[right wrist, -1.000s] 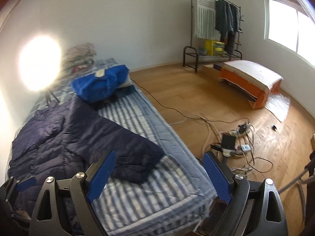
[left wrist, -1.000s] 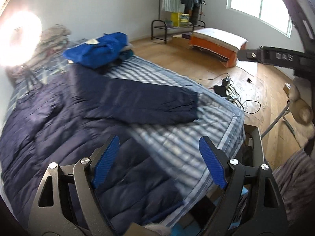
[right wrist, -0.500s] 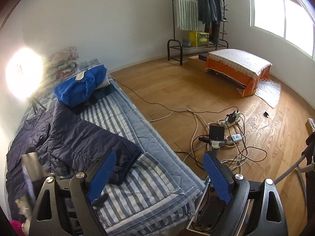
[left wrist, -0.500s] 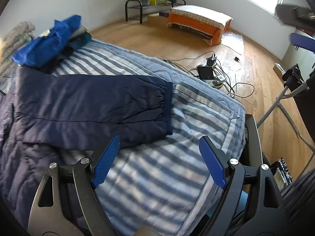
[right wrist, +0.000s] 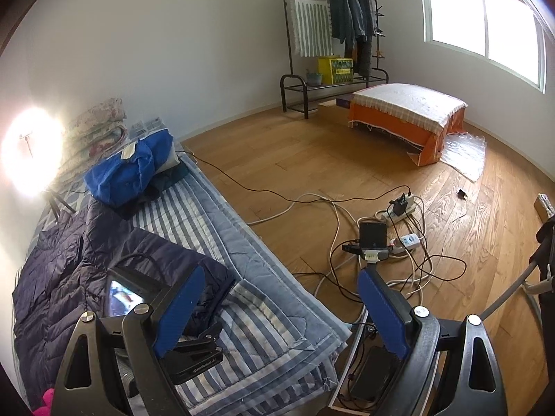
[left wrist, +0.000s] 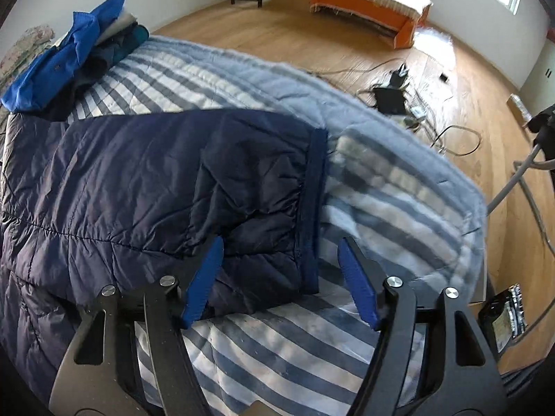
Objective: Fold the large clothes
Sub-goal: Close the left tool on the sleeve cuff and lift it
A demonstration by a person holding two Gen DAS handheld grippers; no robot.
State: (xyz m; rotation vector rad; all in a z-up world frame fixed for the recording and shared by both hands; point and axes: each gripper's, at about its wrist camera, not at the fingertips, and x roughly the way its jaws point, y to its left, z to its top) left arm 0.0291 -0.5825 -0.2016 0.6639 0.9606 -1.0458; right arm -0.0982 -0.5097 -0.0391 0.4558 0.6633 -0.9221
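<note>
bed [left wrist: 263, 353]: striped quilt | on it: navy jacket [left wrist: 138, 180], blue clothes pile [left wrist: 55, 69]

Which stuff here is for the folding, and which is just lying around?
For the folding:
- navy puffy jacket, sleeve cuff between the closing left tongs
- right tongs, open
- striped blanket underneath

Just lying around:
- blue clothes pile
- floor cables
- orange bench
- clothes rack

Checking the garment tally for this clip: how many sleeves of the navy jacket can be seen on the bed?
1: the sleeve lies across the striped bedcover, its cuff toward the bed's edge. A second sleeve may be hidden in the jacket's bunched body.
</note>
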